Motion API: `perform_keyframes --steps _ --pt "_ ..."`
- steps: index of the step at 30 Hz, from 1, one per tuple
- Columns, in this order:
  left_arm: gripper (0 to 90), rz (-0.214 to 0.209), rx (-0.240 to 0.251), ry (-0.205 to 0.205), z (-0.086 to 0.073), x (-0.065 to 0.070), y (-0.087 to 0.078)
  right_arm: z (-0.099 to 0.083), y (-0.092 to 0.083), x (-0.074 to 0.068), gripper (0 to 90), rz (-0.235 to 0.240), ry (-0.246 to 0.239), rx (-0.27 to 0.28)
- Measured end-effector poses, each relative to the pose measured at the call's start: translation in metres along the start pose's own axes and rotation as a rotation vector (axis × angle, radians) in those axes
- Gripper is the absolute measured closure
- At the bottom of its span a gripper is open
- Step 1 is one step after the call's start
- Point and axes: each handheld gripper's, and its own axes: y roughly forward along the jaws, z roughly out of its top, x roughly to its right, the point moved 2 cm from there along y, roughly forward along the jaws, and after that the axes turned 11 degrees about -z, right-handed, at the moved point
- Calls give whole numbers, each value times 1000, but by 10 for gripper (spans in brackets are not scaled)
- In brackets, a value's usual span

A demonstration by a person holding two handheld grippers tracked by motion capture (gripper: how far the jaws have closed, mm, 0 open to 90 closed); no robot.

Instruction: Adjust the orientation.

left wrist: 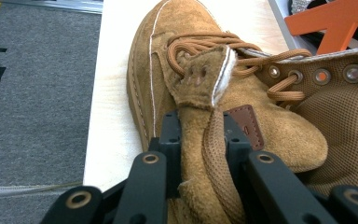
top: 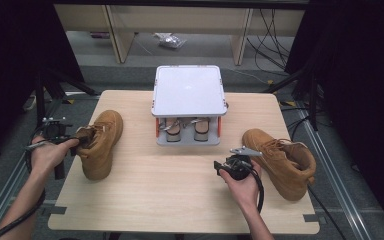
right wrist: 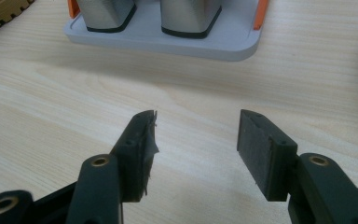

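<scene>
The left boot (top: 101, 143) lies near the counter's (top: 180, 200) left edge, long axis running front to back, toe toward the far side. The left tool (left wrist: 199, 128) pinches its tongue (left wrist: 200, 84); the right tool (right wrist: 196, 140) hangs spread over bare wood.

Table (top: 180, 190): left boot (top: 101, 142) at left edge, right boot (top: 280, 161) at right; stand (top: 188, 105) at back centre between them, two blocks (top: 187, 129) inside, side by side.
</scene>
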Motion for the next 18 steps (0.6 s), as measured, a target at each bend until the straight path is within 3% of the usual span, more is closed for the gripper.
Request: perform_keyframes --steps 5,7,11,13,15,17,18 --pt "776 9 13 21 2 1 0 0 0 0 474 -3 0 0" --pt "777 9 27 -1 3 2 0 0 0 0 474 -4 4 -1" --pt "782 15 19 8 7 2 -1 0 2 1 473 4 3 0" --pt "789 8 48 7 8 3 1 0 2 1 473 -3 1 -2" --pt "795 10 52 33 11 3 0 0 2 1 472 -3 2 -2" --pt "799 11 56 36 13 4 0 -1 0 -2 472 -4 39 -18" --pt "800 4 58 51 14 5 1 -1 1 0 472 3 18 -3"
